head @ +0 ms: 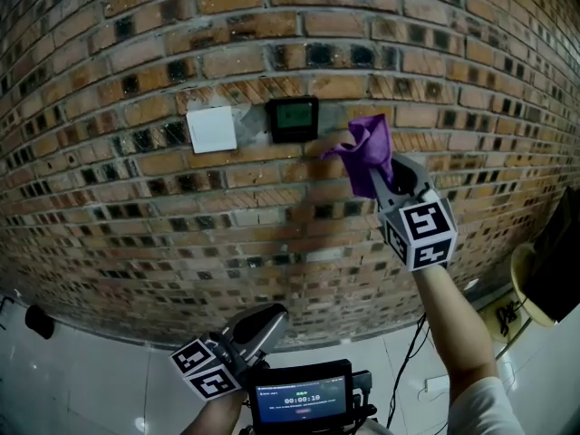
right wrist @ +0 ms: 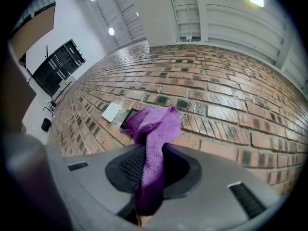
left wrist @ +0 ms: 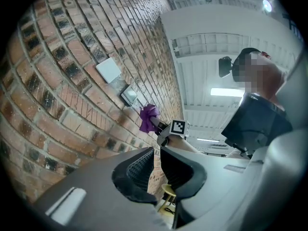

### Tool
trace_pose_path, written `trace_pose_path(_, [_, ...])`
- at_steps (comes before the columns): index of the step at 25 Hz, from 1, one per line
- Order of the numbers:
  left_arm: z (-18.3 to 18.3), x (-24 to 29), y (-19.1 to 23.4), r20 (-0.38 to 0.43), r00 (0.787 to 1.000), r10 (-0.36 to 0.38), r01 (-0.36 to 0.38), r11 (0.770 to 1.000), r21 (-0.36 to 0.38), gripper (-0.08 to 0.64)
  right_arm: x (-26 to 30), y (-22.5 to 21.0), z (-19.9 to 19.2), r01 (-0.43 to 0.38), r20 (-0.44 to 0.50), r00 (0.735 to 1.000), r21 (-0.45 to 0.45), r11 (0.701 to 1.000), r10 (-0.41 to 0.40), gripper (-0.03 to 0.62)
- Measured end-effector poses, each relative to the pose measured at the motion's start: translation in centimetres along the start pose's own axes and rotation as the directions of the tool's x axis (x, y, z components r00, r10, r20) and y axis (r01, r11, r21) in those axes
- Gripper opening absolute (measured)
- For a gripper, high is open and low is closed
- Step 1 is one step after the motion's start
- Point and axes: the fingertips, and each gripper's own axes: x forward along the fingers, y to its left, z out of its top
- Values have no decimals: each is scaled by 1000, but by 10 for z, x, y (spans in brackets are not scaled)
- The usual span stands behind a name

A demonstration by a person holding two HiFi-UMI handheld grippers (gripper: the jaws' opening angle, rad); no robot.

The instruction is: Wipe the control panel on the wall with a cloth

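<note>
Your right gripper point(head: 391, 172), jaws clamped on the purple cloth point(head: 367, 148), hovers beside the control panel point(head: 293, 119); wiping apparently not yet begun. Your left gripper point(head: 272, 315): jaws nearly closed, empty.

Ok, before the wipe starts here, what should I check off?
1. Purple cloth clamped between the right gripper fingers: ok.
2. Cloth bunch sticks out past the fingertips toward the brick wall: ok.
3. Cloth over the control panel: not ok; in the head view it sits right of the panel.
4. Left gripper out of the way: ok; held low, nothing between its fingers.
5. Dirt on the panel: cannot tell.
</note>
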Motion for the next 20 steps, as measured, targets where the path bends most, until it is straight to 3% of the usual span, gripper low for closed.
trace_pose_path(20, [-4, 0, -3, -4, 1000, 1, -1, 1000, -5, 31, -40, 33, -18, -47, -17, 999, 51, 998, 48, 86])
